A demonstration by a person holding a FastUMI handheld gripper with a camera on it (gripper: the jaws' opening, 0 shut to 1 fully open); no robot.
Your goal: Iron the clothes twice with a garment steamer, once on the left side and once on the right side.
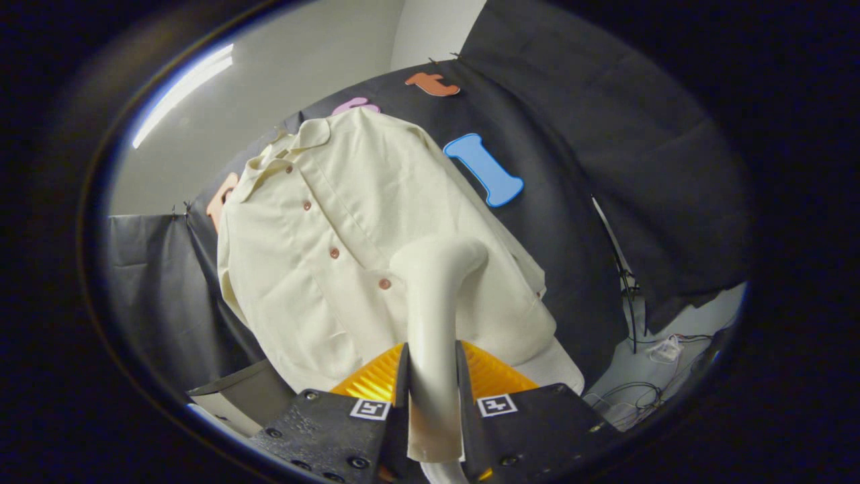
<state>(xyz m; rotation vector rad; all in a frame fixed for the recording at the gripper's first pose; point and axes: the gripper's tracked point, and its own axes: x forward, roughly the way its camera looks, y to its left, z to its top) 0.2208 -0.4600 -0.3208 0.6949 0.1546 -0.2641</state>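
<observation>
1. The shirt is a pale, buttoned garment hanging against the booth wall, ahead of and beyond the fingers. It appears to be thin woven cloth: light, soft and prone to swinging or creasing under pressure. It is probably best left hanging and not gripped; only the steamer head should meet it.

2. The placket with its row of buttons runs down the middle of the shirt and divides the left panel from the right panel, the two areas the task requires.

3. The garment steamer is a smooth, pale, rigid body with a curved neck. Its head sits at or very close to the cloth, just beside the lowest visible button; actual contact cannot be confirmed. The plastic looks slippery, so the straight handle section is judged the correct place to hold it.

4. The gripper holds that handle section between its two fingers. Both fingers press against opposite sides of the handle, closed only as far as its width allows. The neck rises straight out from between them.
</observation>
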